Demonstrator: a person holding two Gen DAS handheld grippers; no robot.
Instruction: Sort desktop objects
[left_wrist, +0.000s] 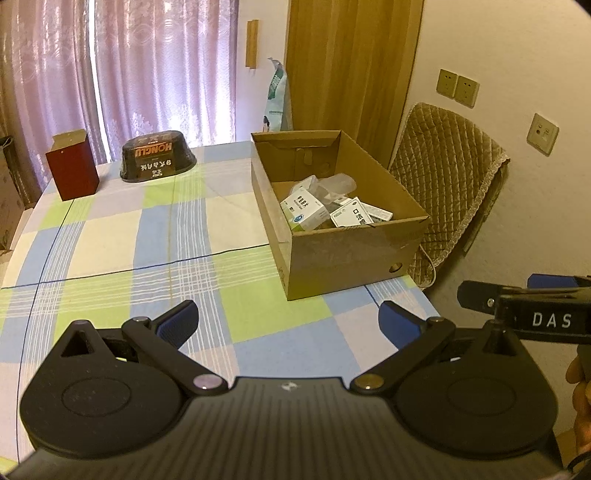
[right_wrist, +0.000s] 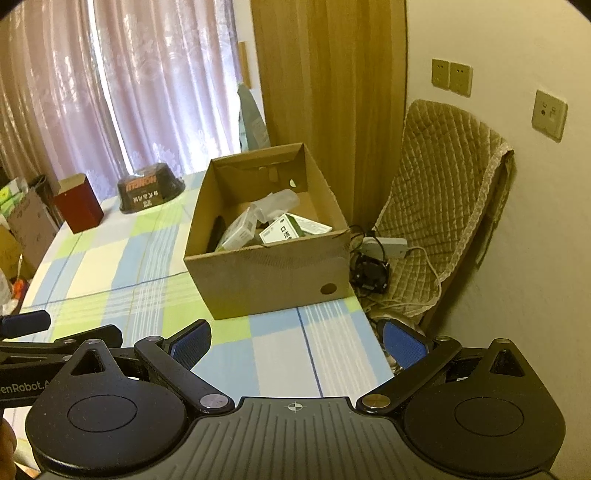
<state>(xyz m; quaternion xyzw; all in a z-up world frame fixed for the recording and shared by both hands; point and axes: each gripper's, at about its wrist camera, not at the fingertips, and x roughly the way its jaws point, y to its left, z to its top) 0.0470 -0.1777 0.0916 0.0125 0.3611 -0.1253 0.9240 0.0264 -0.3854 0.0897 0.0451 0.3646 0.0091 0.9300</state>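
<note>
An open cardboard box (left_wrist: 347, 262) (right_wrist: 266, 273) stands on the right side of the checked tablecloth (left_wrist: 147, 236) (right_wrist: 122, 258). Inside lie several white medicine cartons (left_wrist: 306, 212) (right_wrist: 291, 229) and a crumpled clear plastic piece (left_wrist: 332, 182) (right_wrist: 277, 201). A dark red box (left_wrist: 72, 170) (right_wrist: 78, 208) and a black oval tub (left_wrist: 158, 157) (right_wrist: 149, 190) sit at the far end. My left gripper (left_wrist: 288, 325) is open and empty over the near cloth. My right gripper (right_wrist: 295, 345) is open and empty too, short of the cardboard box. The right gripper's side shows at the left view's right edge.
A chair with a quilted beige cover (left_wrist: 447, 177) (right_wrist: 443, 206) stands right of the table by the wall. A power strip and cables (right_wrist: 380, 245) lie on its seat. Curtains (left_wrist: 122, 74) hang behind the table. Cardboard cartons (right_wrist: 26, 225) sit on the floor at left.
</note>
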